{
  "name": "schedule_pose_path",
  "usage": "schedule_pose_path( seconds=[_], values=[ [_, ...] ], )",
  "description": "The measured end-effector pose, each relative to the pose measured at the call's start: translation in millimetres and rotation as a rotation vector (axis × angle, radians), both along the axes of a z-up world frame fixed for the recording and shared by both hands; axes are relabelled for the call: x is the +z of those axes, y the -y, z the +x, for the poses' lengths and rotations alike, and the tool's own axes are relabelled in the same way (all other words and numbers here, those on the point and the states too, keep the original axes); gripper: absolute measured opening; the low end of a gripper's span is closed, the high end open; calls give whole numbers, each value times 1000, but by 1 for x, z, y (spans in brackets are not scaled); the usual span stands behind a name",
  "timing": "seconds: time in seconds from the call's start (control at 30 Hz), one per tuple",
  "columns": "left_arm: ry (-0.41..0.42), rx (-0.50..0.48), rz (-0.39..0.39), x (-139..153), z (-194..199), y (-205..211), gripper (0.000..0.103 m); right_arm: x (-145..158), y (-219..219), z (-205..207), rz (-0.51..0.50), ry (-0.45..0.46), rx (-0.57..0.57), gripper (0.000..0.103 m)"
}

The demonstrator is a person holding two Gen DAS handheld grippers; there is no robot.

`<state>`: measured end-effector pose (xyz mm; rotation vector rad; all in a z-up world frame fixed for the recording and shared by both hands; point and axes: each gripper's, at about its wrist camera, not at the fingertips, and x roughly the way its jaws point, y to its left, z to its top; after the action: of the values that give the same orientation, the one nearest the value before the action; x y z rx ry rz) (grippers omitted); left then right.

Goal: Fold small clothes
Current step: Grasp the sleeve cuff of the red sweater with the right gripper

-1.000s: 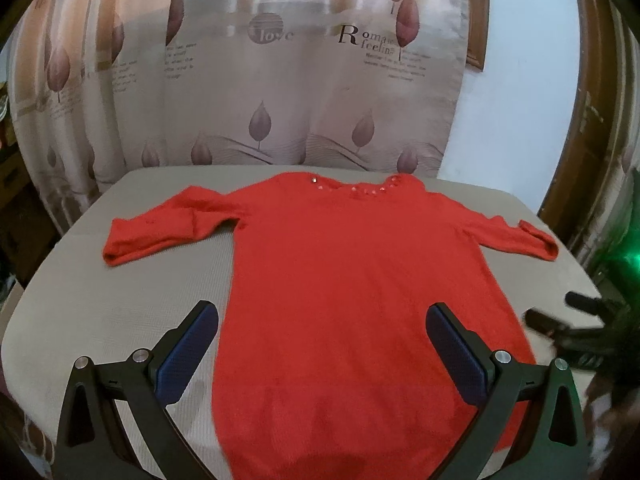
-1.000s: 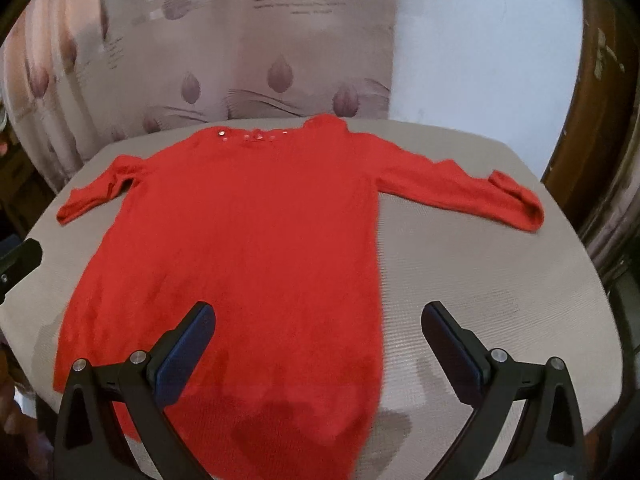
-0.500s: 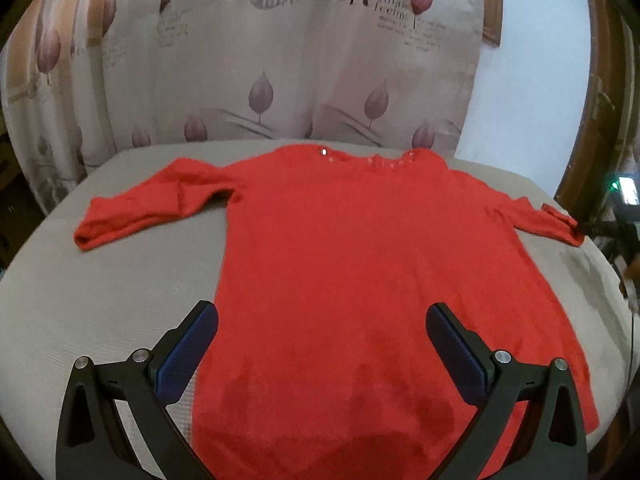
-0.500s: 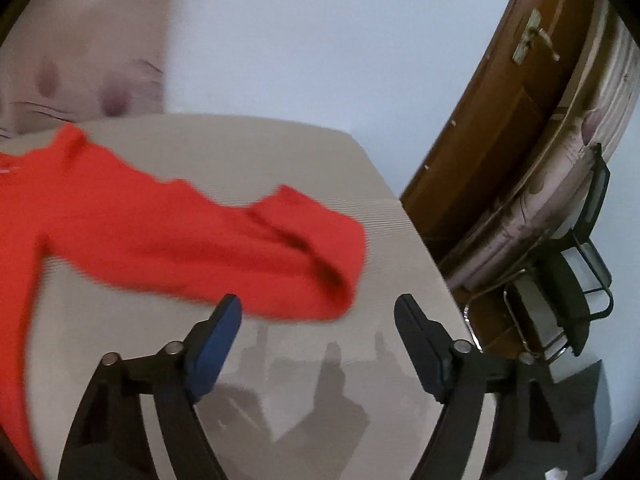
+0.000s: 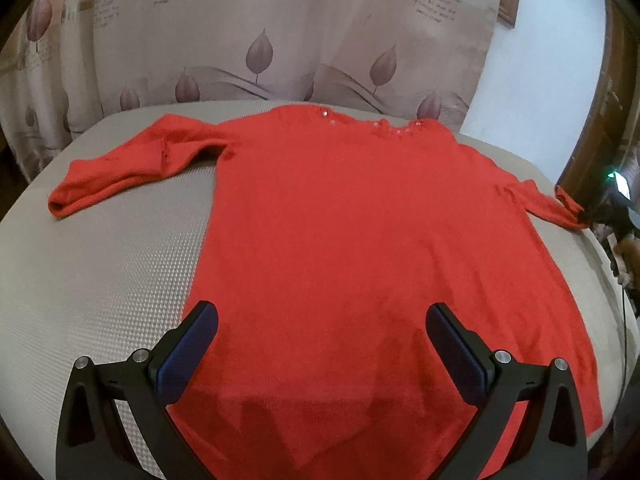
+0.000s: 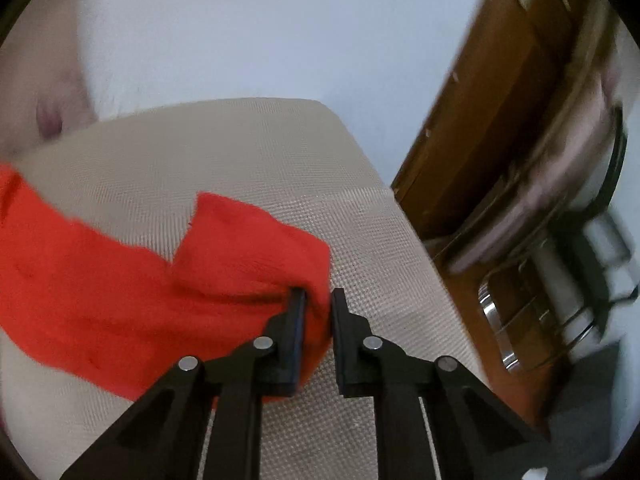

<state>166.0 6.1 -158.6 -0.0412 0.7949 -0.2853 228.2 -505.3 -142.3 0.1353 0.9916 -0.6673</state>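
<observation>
A red long-sleeved sweater (image 5: pixel 352 232) lies flat on the beige textured table (image 5: pixel 100 272), neckline with beads at the far side and both sleeves spread out. My left gripper (image 5: pixel 322 320) is open and empty, hovering over the sweater's lower body near the hem. My right gripper (image 6: pixel 318 300) is shut on the cuff of the right sleeve (image 6: pixel 248 248), near the table's right edge. That cuff and the right gripper also show at the far right of the left wrist view (image 5: pixel 572 208).
A patterned curtain (image 5: pixel 280 40) hangs behind the table. A brown wooden door frame (image 6: pixel 500 100) and a metal-framed chair (image 6: pixel 560 280) stand beyond the table's right edge. A white wall (image 6: pixel 260 32) is behind.
My right gripper has moved down onto the right sleeve cuff and closed on it. My left gripper has moved slightly forward over the sweater and stays open.
</observation>
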Motion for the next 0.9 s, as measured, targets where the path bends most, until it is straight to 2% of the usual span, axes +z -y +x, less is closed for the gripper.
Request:
schedule_pose_path(
  seconds=[0.1,0.23,0.27,0.3,0.33,0.4,0.47,0.53,0.6,0.63,0.67,0.7,0.8,0.83,0.9],
  values=[
    [-13,0,-4,-2,0,0,103,2,25,-22,188,131,-99,11],
    [-31,2,-5,-4,3,0,103,-17,60,-55,501,287,-253,13],
    [-33,4,-5,-4,4,0,103,-21,66,-62,560,329,-286,13],
    [-35,5,-6,-5,4,-1,103,-21,68,-66,574,343,-307,13],
    [-38,5,-6,-5,4,0,103,-19,66,-66,537,323,-309,16],
    [-47,7,-3,-6,5,0,103,-10,56,-58,402,242,-271,24],
    [-54,7,-3,-7,6,0,103,-5,38,-45,225,137,-210,44],
    [-60,10,-2,-8,6,-1,103,-4,21,-33,67,59,-146,51],
    [-69,11,-5,-9,8,-1,103,-6,13,-26,16,47,-92,48],
    [-76,13,-7,-10,8,-1,103,-8,15,-26,30,53,-93,40],
    [-82,14,-9,-10,9,-1,103,-10,18,-26,57,63,-109,22],
    [-87,15,-13,-11,9,-2,103,-13,23,-28,88,77,-128,16],
    [-88,16,-26,-10,9,-3,103,-15,46,-37,235,185,-214,10],
    [-86,16,-31,-10,10,-3,103,-16,58,-46,349,261,-264,9],
    [-82,17,-46,-9,9,-5,103,-19,70,-57,517,366,-323,9]
  ],
)
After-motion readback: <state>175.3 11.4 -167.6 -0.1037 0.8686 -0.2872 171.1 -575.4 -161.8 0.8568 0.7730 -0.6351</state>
